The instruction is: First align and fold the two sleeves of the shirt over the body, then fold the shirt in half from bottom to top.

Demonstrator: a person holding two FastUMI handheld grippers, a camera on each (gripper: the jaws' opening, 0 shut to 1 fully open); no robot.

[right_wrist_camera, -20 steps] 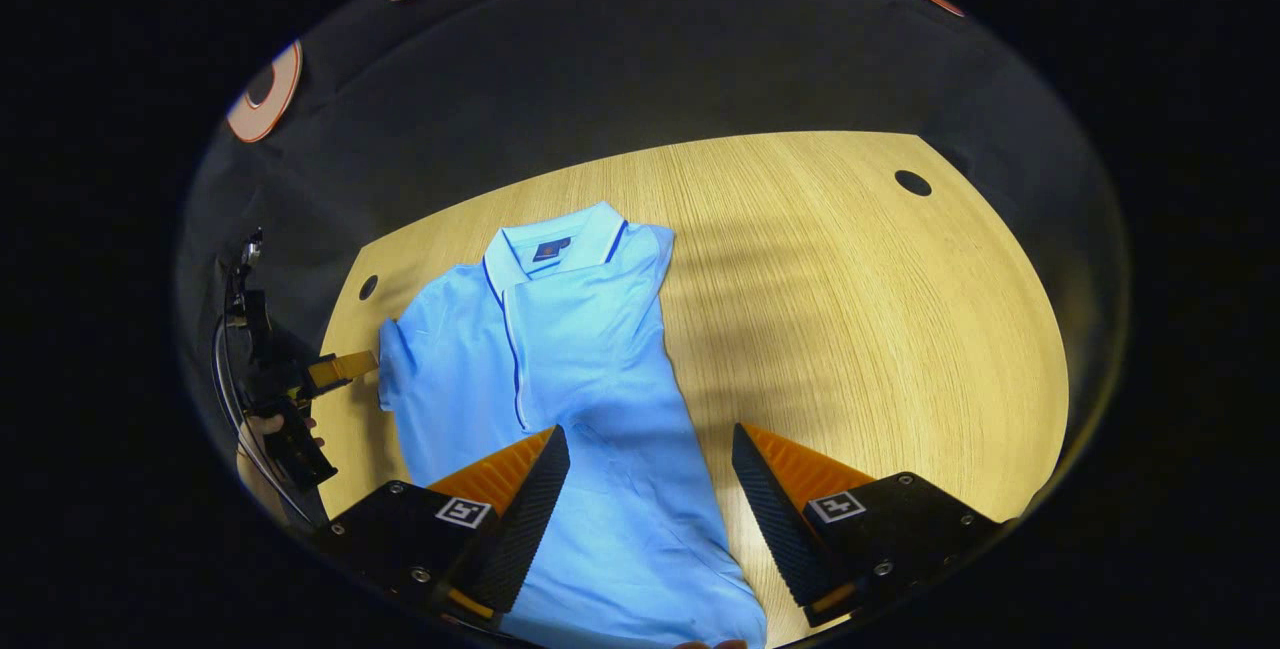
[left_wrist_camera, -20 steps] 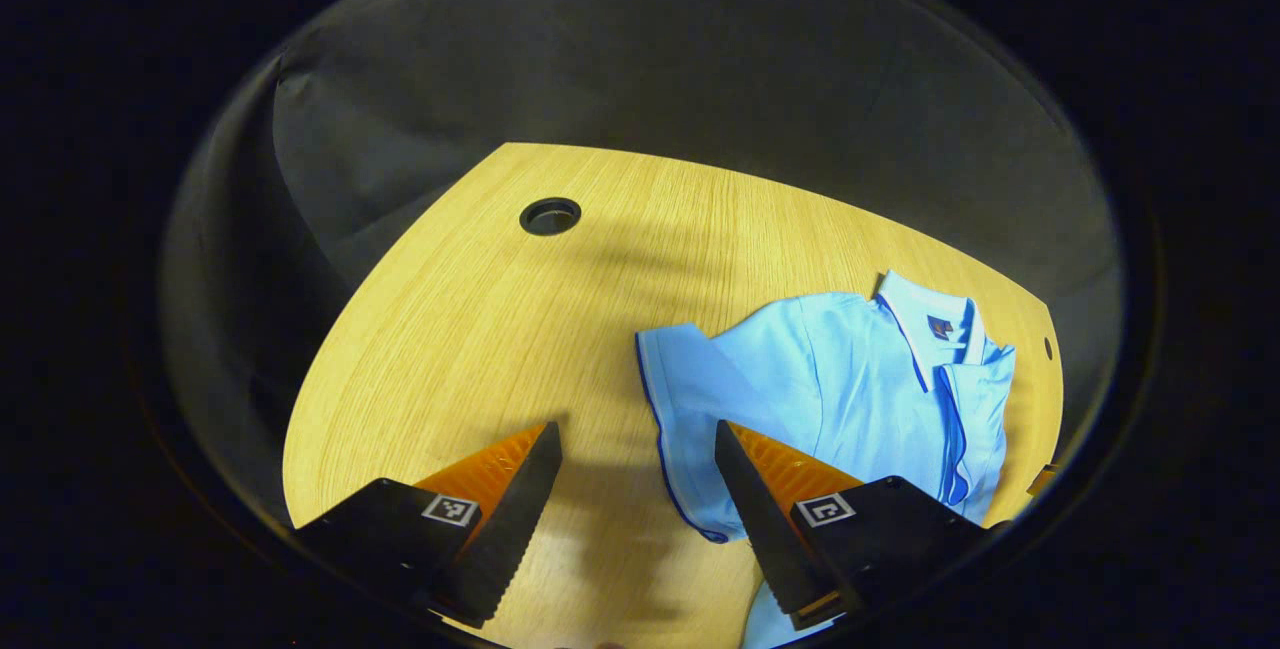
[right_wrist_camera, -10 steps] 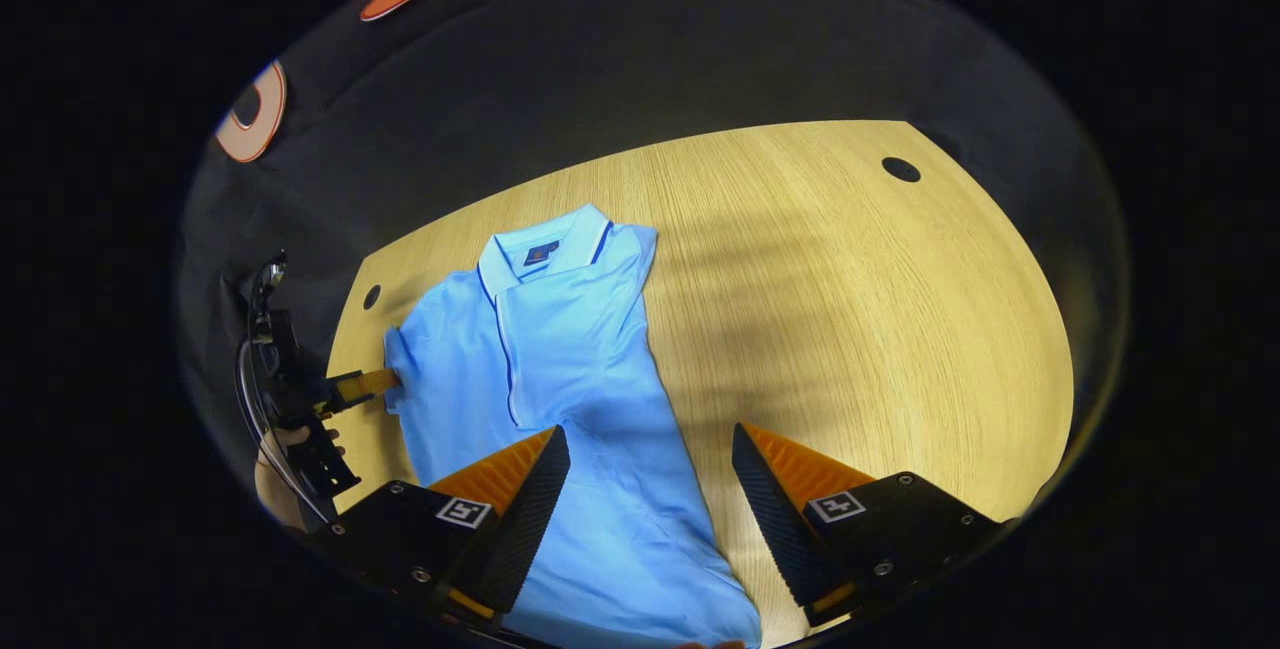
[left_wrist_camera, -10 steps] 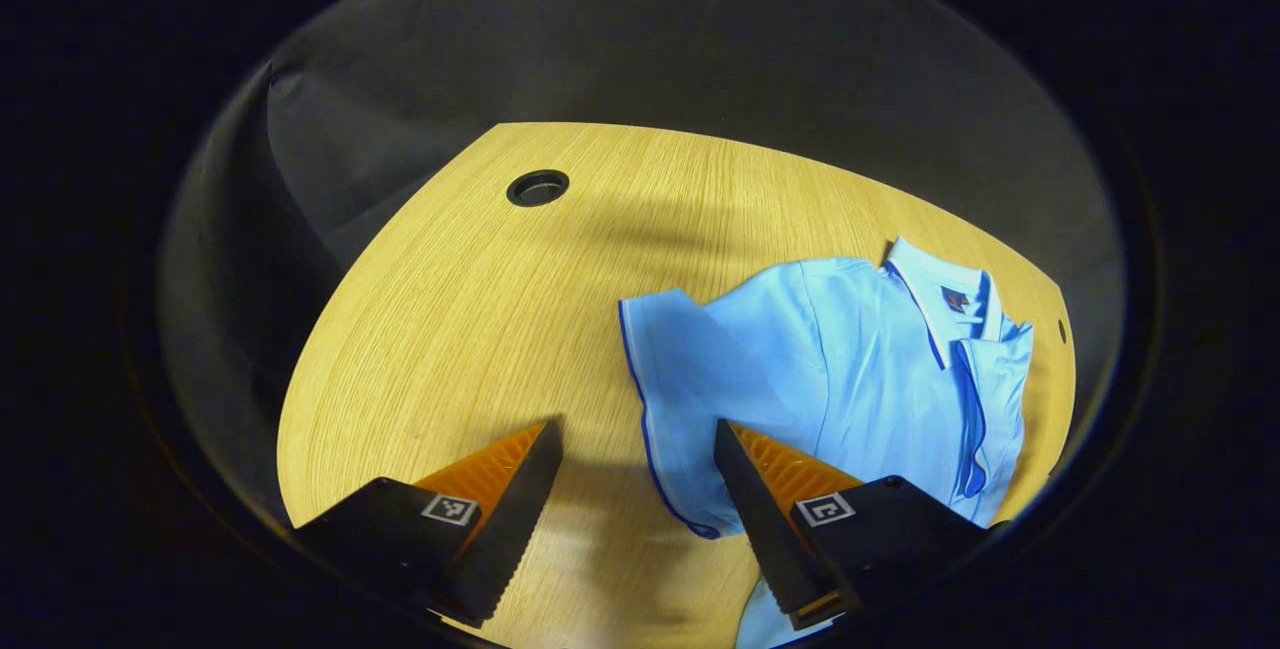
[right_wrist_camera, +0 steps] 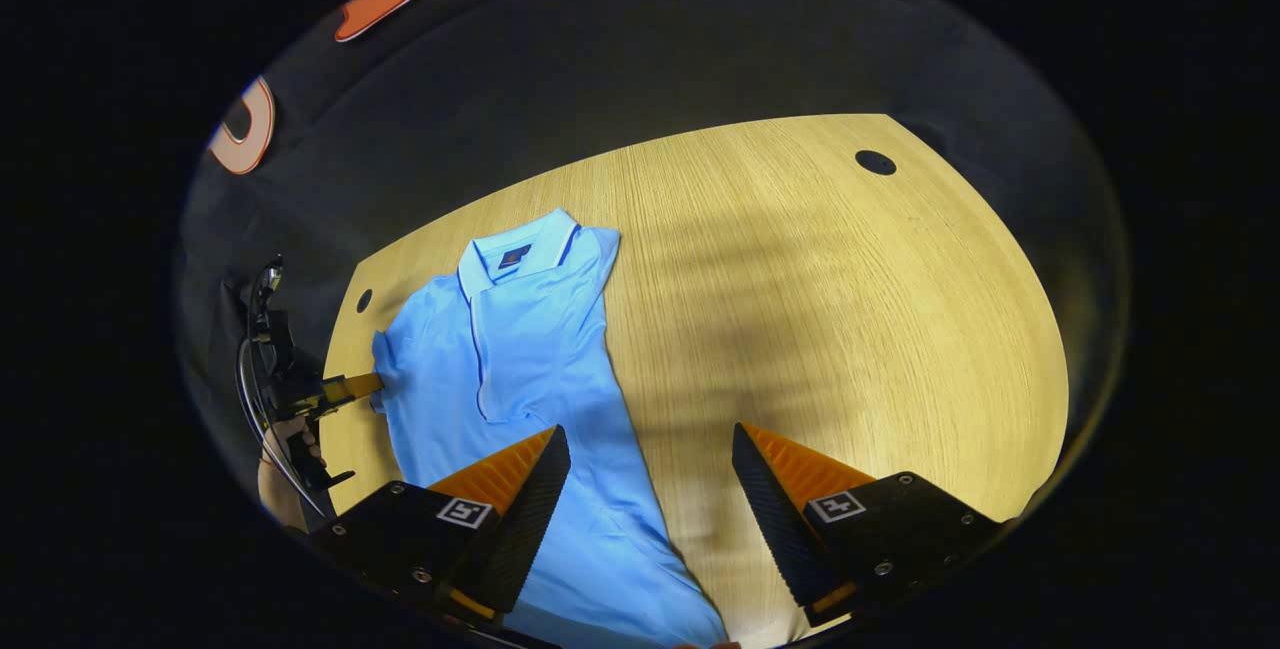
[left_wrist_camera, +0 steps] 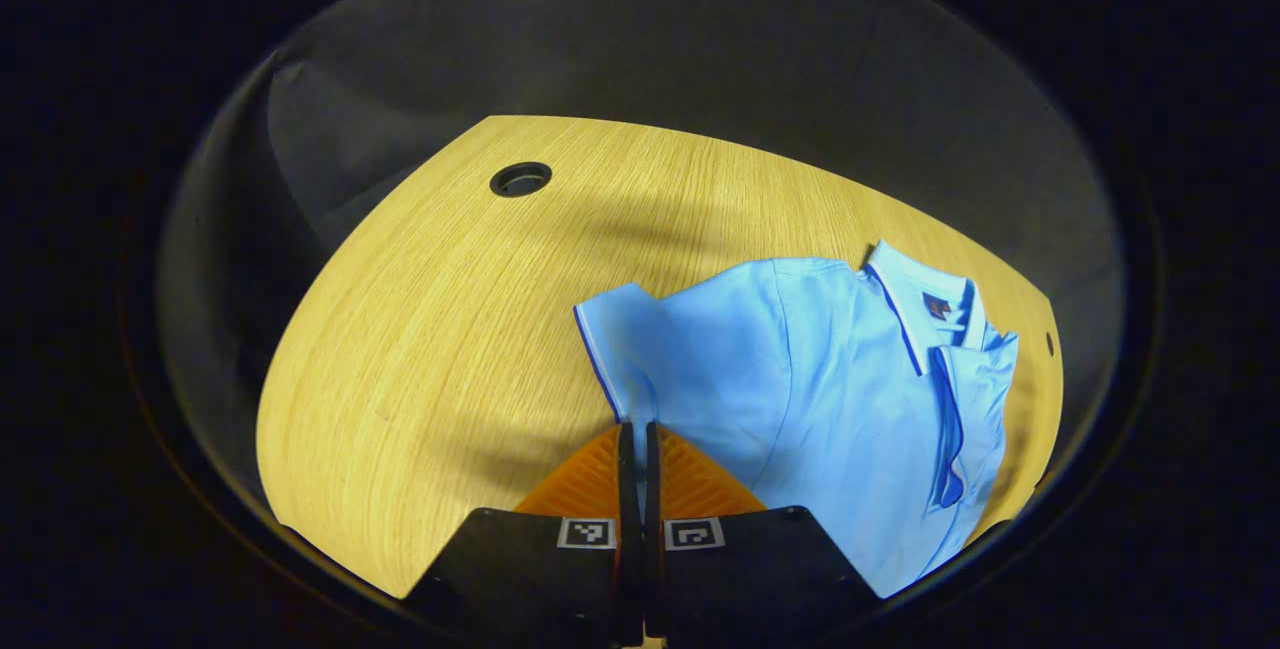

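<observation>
On the wooden table (left_wrist_camera: 430, 309), the light blue shirt (left_wrist_camera: 830, 399) is lying face up, collar (left_wrist_camera: 915, 294) pointing toward the far edge. In the left gripper view, the left gripper (left_wrist_camera: 633, 434) is sitting at the edge of the near sleeve (left_wrist_camera: 625, 349), jaws together with that sleeve's blue-trimmed hem running down between the fingertips; both fingers are looking clamped on the cloth. The sleeve is still spreading out flat to the side of the body, not folded over. A round cable hole (left_wrist_camera: 520, 178) is showing in the tabletop well away from the shirt, near the far left corner.

In the right gripper view, the right gripper (right_wrist_camera: 650, 444) is hovering over the lower part of the shirt (right_wrist_camera: 520, 369), jaws wide apart and gripping nothing. Its left finger is overlapping the shirt body in the view, its right finger is sitting over bare table (right_wrist_camera: 850, 309). The shirt's right side is showing a straight edge, with the sleeve on that side tucked over the body. At the far left, the left gripper (right_wrist_camera: 365, 386) is touching the shirt's sleeve, with a hand (right_wrist_camera: 285, 449) holding it.
</observation>
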